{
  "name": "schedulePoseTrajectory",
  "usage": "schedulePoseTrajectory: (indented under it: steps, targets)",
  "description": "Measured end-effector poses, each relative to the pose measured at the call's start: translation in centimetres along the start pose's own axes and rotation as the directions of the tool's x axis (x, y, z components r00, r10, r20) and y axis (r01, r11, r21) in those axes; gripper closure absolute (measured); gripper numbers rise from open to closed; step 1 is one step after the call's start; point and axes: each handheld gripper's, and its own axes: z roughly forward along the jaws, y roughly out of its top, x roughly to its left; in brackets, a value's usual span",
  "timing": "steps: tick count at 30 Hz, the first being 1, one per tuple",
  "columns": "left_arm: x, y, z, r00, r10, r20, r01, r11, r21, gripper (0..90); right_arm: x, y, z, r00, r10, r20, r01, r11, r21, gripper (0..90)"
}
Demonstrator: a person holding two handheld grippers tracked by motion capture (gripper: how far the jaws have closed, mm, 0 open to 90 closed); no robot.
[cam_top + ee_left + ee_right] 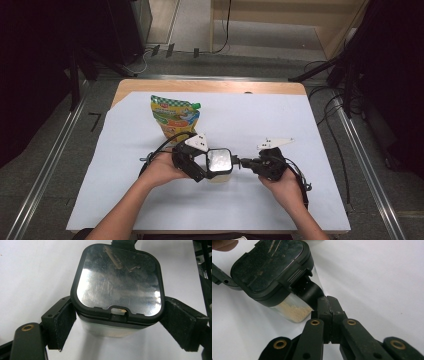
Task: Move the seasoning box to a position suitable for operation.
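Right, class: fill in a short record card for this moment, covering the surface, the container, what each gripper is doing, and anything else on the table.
surface: table under a pale sheet
container: clear container with black lid, beige powder inside, lid closed
left gripper: fingers clamp the container's two sides
right gripper: shut on the lid's black tab
other item: green and yellow pouch, standing behind the container, untouched

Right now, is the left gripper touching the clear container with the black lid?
Touching. In the left gripper view, both pads of the left gripper press against the container's opposite sides below its lid.
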Motion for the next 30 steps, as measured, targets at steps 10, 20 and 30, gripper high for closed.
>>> schedulePoseTrajectory:
  steps: [10, 20, 30]
  targets:
    - [-0.16, 0.25, -0.32, 0.9999, 0.01, -0.014, -0.01, 0.9999, -0.005, 17.3, 0.03, -0.02, 0.03, 1.0, -0.001, 0.002, 0.001, 1.0, 0.002, 90.0]
    - [-0.28, 0.43, -0.47, 0.9997, 0.013, -0.019, -0.013, 0.9999, -0.002, 17.3, 0.02, -0.05, 0.01, 1.0, 0.001, 0.001, -0.001, 1.0, 0.002, 90.0]
    - [-0.55, 0.64, -0.73, 0.9989, 0.03, -0.036, -0.03, 0.9994, -0.019, 17.4, 0.06, -0.04, 0.0, 1.0, 0.001, 0.0, -0.001, 1.0, 0.002, 90.0]
